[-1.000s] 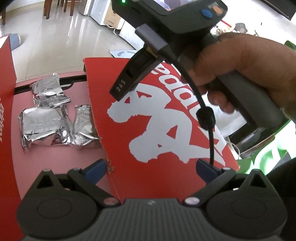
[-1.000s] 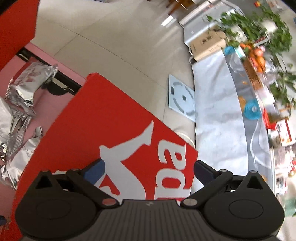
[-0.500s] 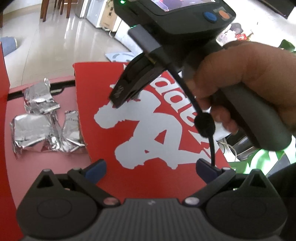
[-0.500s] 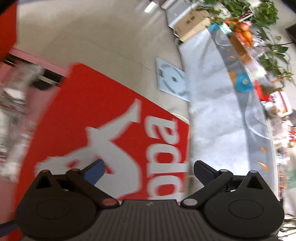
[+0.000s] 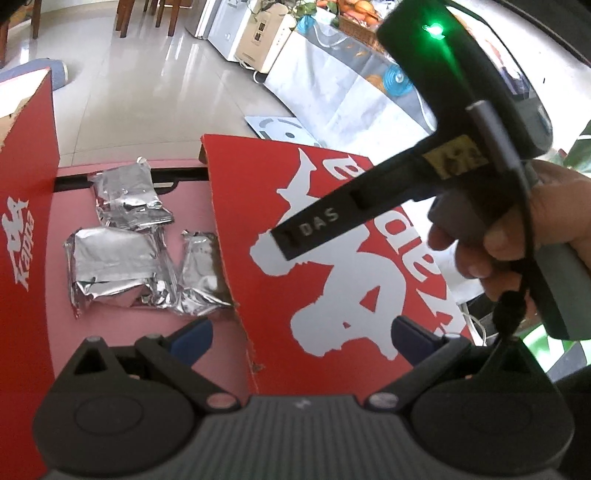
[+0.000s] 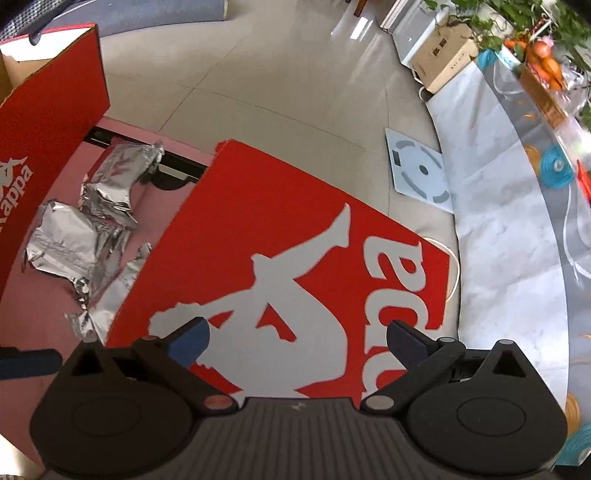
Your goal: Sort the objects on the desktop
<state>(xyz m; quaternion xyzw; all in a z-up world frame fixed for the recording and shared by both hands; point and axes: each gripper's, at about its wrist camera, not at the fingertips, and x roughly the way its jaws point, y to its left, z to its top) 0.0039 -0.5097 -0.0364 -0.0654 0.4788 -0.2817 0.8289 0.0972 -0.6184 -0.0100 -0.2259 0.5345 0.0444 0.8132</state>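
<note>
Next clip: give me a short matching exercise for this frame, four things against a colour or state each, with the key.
Things
1. foil packets
2. box lid
3. left tongs
4. indicator light on the right-hand device

Colour or state
A. green, lit
B. open, holding nothing
C. silver, crumpled, lying on the pink table
D. red with a white figure printed on it

Pairs: 1-C, 2-D, 3-B, 4-A
</note>
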